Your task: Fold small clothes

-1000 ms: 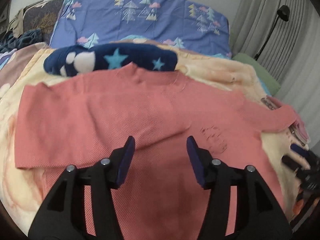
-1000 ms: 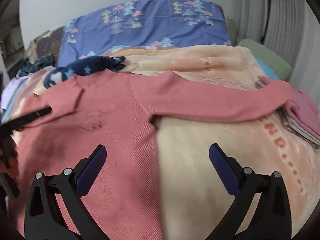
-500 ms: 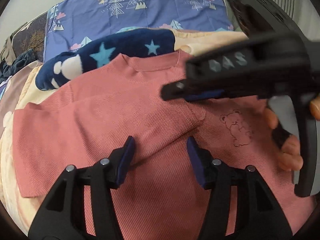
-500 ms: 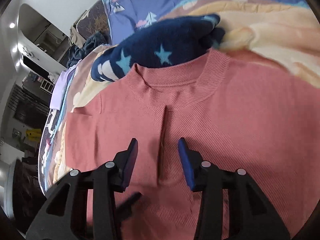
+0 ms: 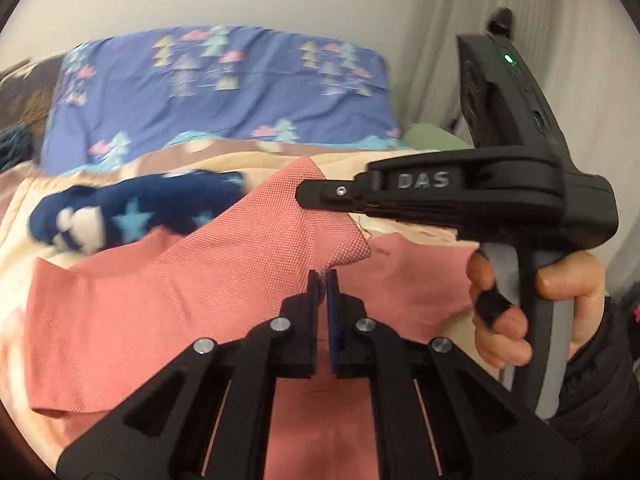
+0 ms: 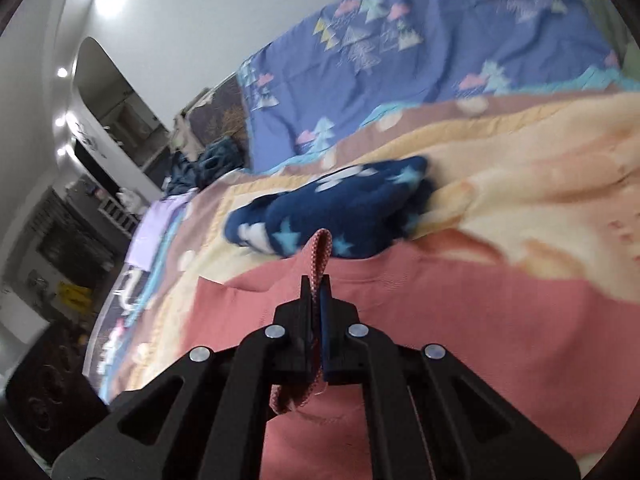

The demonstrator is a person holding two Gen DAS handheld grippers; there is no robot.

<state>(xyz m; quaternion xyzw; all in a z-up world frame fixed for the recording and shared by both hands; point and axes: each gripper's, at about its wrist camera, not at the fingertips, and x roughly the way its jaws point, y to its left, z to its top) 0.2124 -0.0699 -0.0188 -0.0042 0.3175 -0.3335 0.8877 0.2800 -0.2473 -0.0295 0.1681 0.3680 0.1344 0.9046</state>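
A small salmon-pink sweater [image 5: 160, 300] lies spread on the bed. My left gripper [image 5: 323, 280] is shut on a lifted fold of it at its lower corner. My right gripper [image 6: 320, 284] is shut on another part of the sweater [image 6: 480, 320], with a strip of the fabric sticking up between the pads. In the left wrist view the right gripper [image 5: 316, 194] comes in from the right, held by a hand, pinching the upper corner of the same raised flap.
A navy star-patterned fleece [image 5: 132, 212] lies just behind the sweater, also in the right wrist view [image 6: 332, 212]. A purple tree-print pillow [image 5: 224, 96] stands at the headboard. The bed carries a cream blanket [image 6: 520, 200]. Furniture and clutter sit beyond the bed's left edge [image 6: 80, 220].
Both grippers have closed on the sweater and lifted a flap of it off the bed. The right gripper has risen with the fabric, and the cameras tilted up.
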